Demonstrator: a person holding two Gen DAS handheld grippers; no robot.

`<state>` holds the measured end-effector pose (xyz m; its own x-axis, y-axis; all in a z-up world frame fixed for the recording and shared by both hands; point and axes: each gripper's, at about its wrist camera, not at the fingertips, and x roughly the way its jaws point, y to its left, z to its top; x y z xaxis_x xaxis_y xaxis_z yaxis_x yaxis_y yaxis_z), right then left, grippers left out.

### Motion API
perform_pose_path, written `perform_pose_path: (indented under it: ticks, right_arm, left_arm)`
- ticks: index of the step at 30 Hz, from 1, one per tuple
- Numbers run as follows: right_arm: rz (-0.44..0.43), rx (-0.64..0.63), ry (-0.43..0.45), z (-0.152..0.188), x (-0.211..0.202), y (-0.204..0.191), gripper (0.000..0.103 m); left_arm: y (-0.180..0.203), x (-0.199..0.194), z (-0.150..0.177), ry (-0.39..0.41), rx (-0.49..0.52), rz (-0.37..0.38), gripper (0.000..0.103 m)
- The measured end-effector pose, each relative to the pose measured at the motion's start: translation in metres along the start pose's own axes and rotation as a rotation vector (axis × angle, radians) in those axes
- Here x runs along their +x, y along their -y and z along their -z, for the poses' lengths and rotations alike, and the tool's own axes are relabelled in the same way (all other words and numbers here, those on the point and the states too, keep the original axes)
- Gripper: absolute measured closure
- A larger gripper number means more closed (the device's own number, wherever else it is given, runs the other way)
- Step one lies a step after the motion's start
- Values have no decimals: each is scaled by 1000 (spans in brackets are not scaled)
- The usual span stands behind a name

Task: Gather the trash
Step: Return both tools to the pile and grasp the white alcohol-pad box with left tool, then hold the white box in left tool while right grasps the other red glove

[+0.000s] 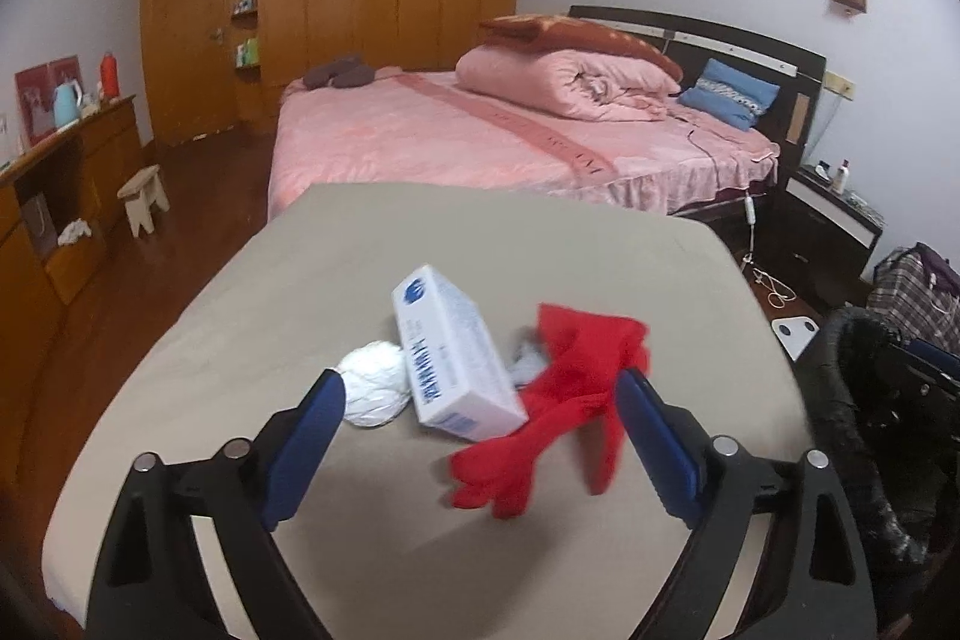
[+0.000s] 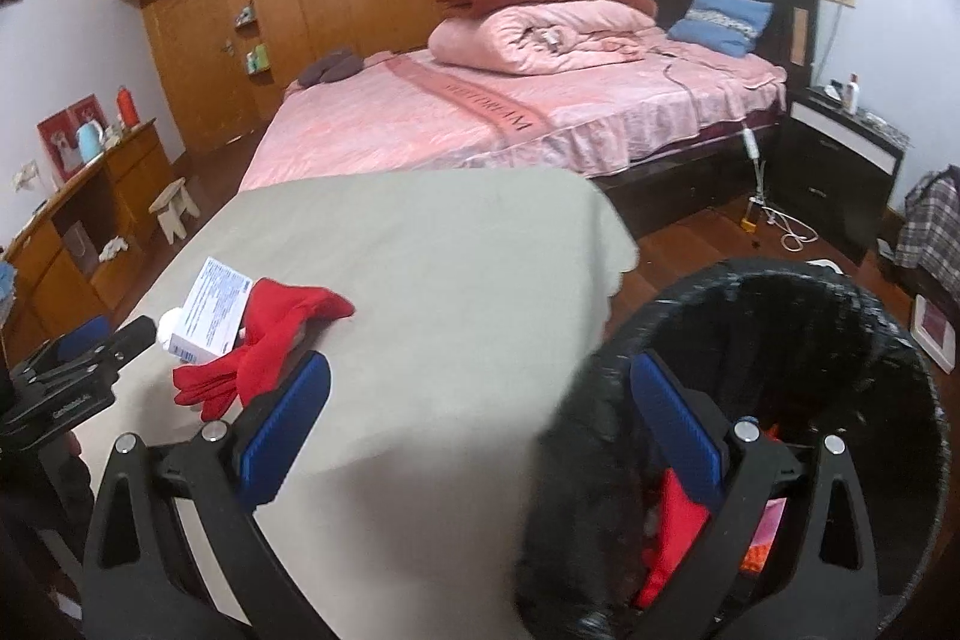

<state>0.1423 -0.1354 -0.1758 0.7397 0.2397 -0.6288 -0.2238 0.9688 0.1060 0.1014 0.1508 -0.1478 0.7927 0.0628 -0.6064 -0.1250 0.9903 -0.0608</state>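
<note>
On the beige-covered table (image 1: 372, 244) lie a white and blue carton (image 1: 450, 352), a crumpled white paper ball (image 1: 375, 388) to its left and a red glove (image 1: 558, 400) to its right. A small greyish scrap (image 1: 528, 358) shows behind the glove. My left gripper (image 1: 480, 388) is open, its blue pads standing either side of the carton and glove without touching them. In the right wrist view the carton (image 2: 213, 304), the glove (image 2: 264, 340) and the left gripper (image 2: 111, 337) sit at the left. My right gripper (image 2: 480, 370) is open and empty, straddling the table edge and a black-lined bin (image 2: 840, 316).
The bin beside the table's right side holds red and pink scraps (image 2: 675, 526). Beyond the table is a pink bed (image 1: 480, 130), with a small stool (image 1: 144, 196) and a wooden dresser (image 1: 54, 184) on the left. A dark nightstand (image 2: 840, 160) and floor cables (image 2: 786, 226) are at the right.
</note>
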Motion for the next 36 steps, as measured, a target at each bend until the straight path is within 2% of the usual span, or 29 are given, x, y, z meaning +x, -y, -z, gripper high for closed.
perform_pose_path:
  ticks: [11, 13, 15, 18, 22, 28, 30, 32, 36]
  right_arm:
    - [-18, -41, -39, -1, 28, -28, 5]
    - [-18, -51, -45, 0, 30, -30, 5]
    - [-17, -57, -49, 3, 32, -32, 5]
    - [-14, -59, -58, 4, 33, -32, 5]
    - [-13, -57, -64, 6, 35, -31, 5]
    - [-16, -61, -61, 7, 33, -32, 5]
    - [-19, -61, -59, 7, 31, -31, 5]
    - [-21, -62, -56, 6, 31, -31, 5]
    - [-30, -62, -47, 4, 30, -37, 5]
  left_arm:
    - [-12, 46, 7, -76, -49, 19, 27]
    - [-13, 54, 7, -88, -55, 23, 32]
    - [-13, 62, 7, -103, -69, 38, 48]
    - [-13, 67, 5, -114, -81, 56, 62]
    - [-7, 72, 1, -109, -75, 56, 62]
    - [-2, 90, 1, -147, -76, 43, 61]
    - [-1, 91, 0, -146, -74, 36, 70]
    - [-2, 85, -1, -131, -72, 43, 74]
    - [-4, 62, -4, -76, -60, 44, 74]
